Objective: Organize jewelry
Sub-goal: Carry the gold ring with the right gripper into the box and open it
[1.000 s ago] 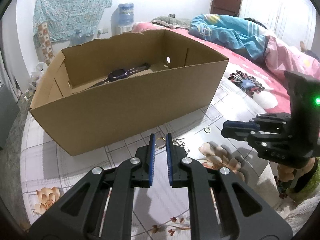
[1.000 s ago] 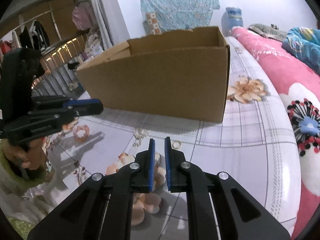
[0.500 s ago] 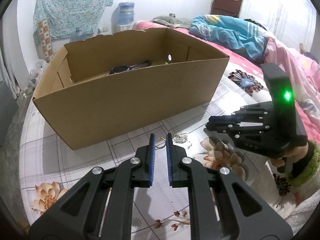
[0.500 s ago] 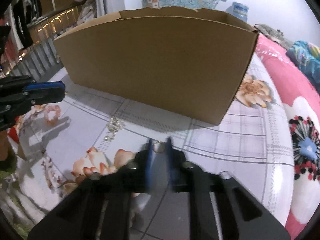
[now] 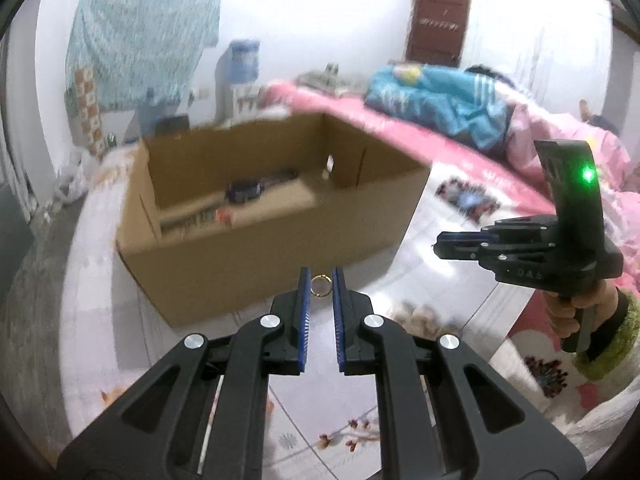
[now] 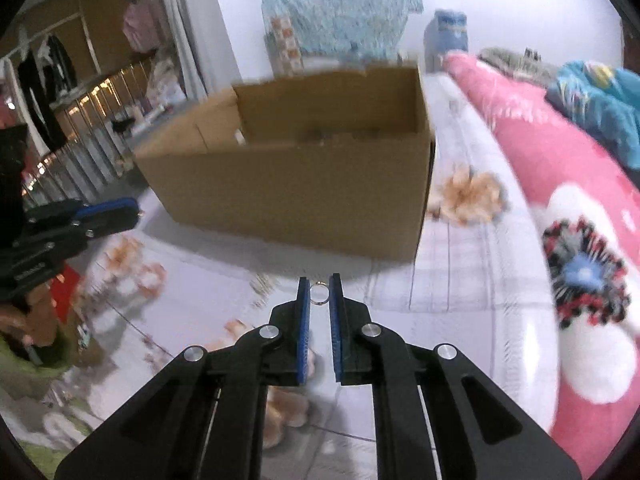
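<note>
The bed (image 5: 404,264) sits lower in both views than a second ago — both hands have lifted. The cardboard box (image 5: 256,236), mid-frame, now shows its inside, a watch (image 5: 244,191) on the bottom. Left tongs (image 5: 320,285) are pinched on a gold ring (image 5: 320,285), right tongs (image 6: 319,293) on a silvery ring (image 6: 319,294) — my guess is both are headed for the box.

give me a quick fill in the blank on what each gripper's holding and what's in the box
1. The left gripper is shut on a small gold ____.
2. The right gripper pinches a silver-looking ring at its ____.
3. The open container ahead of both grippers is a ____ box.
4. Lying on the box's floor is a dark ____ with a strap.

Missing words: ring; fingertips; cardboard; watch
</note>
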